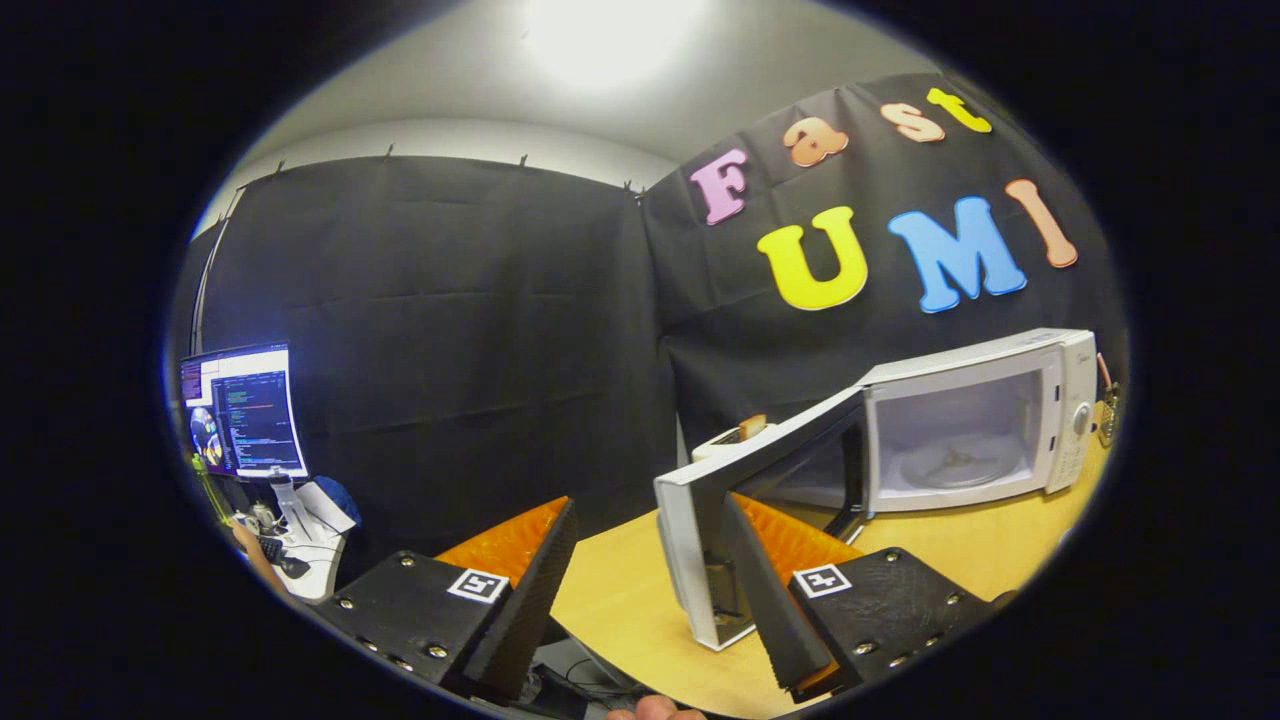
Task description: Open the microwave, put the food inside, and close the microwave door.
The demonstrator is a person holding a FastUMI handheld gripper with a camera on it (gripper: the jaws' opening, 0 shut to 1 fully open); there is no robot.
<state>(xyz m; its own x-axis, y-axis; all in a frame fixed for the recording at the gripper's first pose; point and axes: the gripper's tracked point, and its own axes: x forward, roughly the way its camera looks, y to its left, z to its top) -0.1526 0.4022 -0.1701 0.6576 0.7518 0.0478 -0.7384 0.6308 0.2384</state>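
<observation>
microwave [985,420] is sitting on the wooden table [620,600], well beyond the fingers and off to their right side, with its door [745,500] swinging wide open toward the tool. the door's free edge is reaching back to just ahead of the right finger, whose tip is overlapping the door's lower part in the view; whether it is touching the door cannot be told. the cavity is showing a round glass turntable [950,465] lying flat inside. the gripper [648,540] is hovering with its fingers spread wide apart, gripping nothing, a bare stretch of table showing between them. a piece of food [752,427], toast-like, is sitting on a white plate [720,440] just behind the top edge of the open door, beyond the right finger and left of the microwave body. far off past the left finger a lit monitor [243,410] is standing over a cluttered desk [300,545], where a person's forearm [258,560] is resting near a keyboard.
</observation>
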